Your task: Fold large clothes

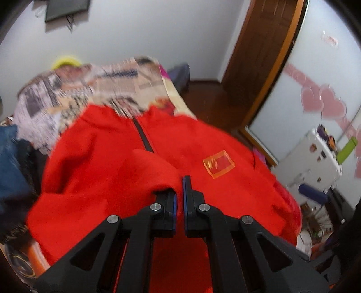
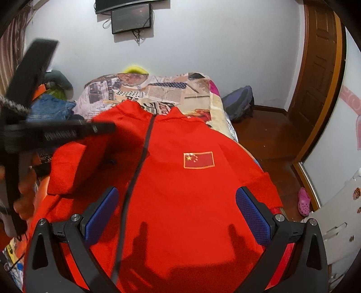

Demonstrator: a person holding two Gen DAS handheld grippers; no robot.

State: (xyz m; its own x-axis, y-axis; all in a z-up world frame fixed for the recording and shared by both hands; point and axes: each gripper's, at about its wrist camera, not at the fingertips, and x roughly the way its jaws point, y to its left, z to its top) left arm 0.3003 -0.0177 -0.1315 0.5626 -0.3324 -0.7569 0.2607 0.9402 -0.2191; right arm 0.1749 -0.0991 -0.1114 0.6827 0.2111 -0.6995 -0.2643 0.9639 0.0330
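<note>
Between the left gripper's (image 1: 179,188) closed fingers, red jacket's (image 1: 158,157) sleeve.

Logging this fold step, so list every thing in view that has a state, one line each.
red jacket: flat on the bed, front up, zipper closed.
left sleeve: folded in over the chest, pinched.
left gripper: shut on the left sleeve.
right gripper: open, above the jacket, holding nothing.
wooden door: closed.
wall screen: dark.
</note>
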